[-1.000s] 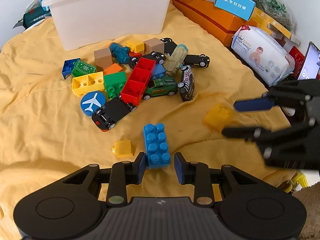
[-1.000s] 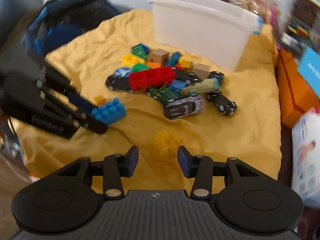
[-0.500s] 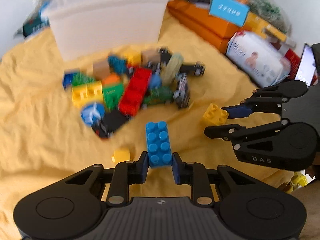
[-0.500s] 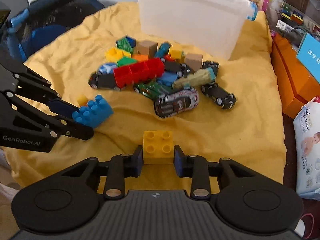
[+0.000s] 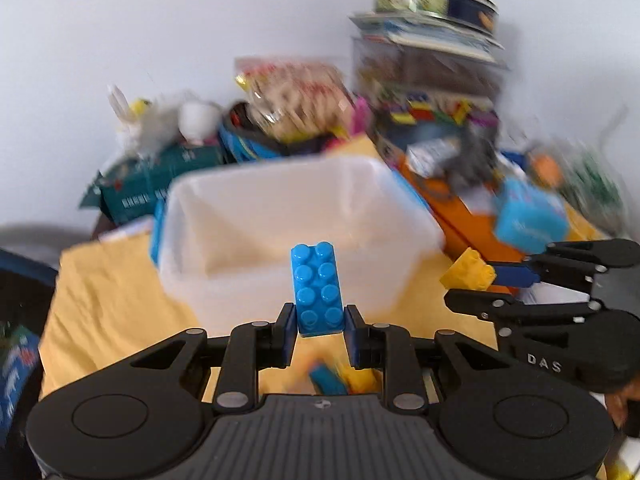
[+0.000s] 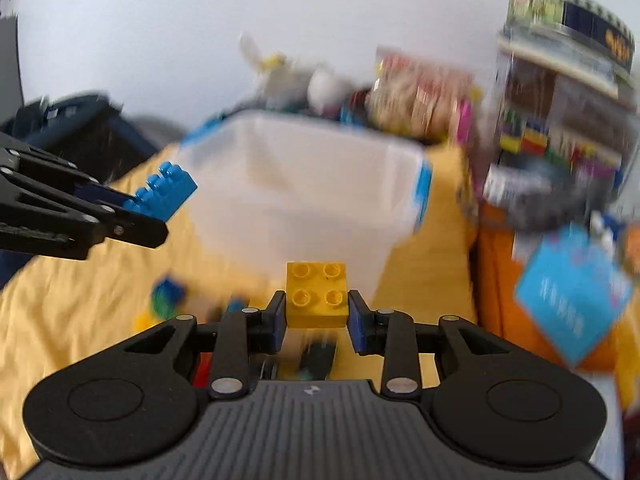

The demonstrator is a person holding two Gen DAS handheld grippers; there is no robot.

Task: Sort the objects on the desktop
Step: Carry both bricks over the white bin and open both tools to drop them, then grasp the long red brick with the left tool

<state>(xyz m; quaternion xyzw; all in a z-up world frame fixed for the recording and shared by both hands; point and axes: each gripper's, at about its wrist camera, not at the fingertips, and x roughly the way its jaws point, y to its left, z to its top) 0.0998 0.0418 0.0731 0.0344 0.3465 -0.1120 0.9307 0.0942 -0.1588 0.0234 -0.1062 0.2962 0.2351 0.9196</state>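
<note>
In the left wrist view, taking the white bin [image 5: 296, 216] as the landmark: to its left lies rumpled yellow cloth [image 5: 104, 300], soft and creased. Behind the bin's left corner sits a dark green box [image 5: 156, 188] with pale lettering too blurred to read. The bin itself is translucent plastic, rectangular with rounded corners and blue clips at its sides. In front of its near wall the left hand-held gripper [image 5: 319, 330] is clenched on a blue brick [image 5: 318, 288], a glossy two-by-four studded block held by its near end and pointing at the bin. Right of the bin, the right hand-held gripper [image 5: 478, 280] grasps a yellow brick [image 5: 468, 270]; its black body carries the letters "DAS". Behind it lie an orange box [image 5: 464, 216] and a light blue card [image 5: 532, 220] whose print is smeared. Further back, stacked boxes are topped by a round tin [image 5: 436, 0].

In the right wrist view, the left hand-held gripper [image 6: 136, 210] enters left of the bin [image 6: 304, 192], the blue brick [image 6: 164, 194] sticking out towards the bin's rim. Before the bin's near wall, the right hand-held gripper [image 6: 317, 318] pinches the yellow brick [image 6: 316, 294], a square block with four ringed studs. Below the bin's left corner, loose toys [image 6: 168, 296] lie blurred on the cloth. Right of the bin, the blue card [image 6: 572, 296] bears white characters, unreadable.
</note>
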